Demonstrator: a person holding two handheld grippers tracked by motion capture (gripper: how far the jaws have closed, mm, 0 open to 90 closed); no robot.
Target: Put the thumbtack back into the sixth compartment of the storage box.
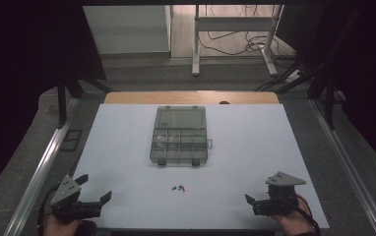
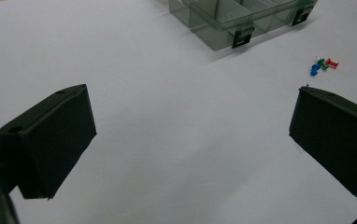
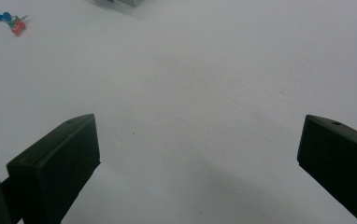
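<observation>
Pushpins [image 1: 178,188] lie in a tight little cluster on the white table sheet [image 1: 127,162], at about 6 o'clock from the compartment box [image 1: 179,145] and a short way off its near edge. From the high view they sit between the two grippers, with open white surface on every side of them. The left gripper [image 1: 91,191] rests near the sheet's near edge at about 8 o'clock from the cluster; the right gripper [image 1: 257,202] rests at about 4 o'clock, also close to the near edge. Both are well apart from the pins.

Three pins can be counted in the left gripper view: one blue [image 2: 315,70], one green [image 2: 322,64] and one red [image 2: 332,63], touching or nearly touching one another. In the right gripper view the pushpins [image 3: 11,21] show at about 10 o'clock.

One box stands at the sheet's middle, of smoky clear plastic, its lid [image 1: 180,117] laid back flat toward 12 o'clock, two dark latches on its near wall. Some small clear items lie in its left cells; what they are cannot be told.

Each gripper's jaws stand wide apart with nothing between them.
</observation>
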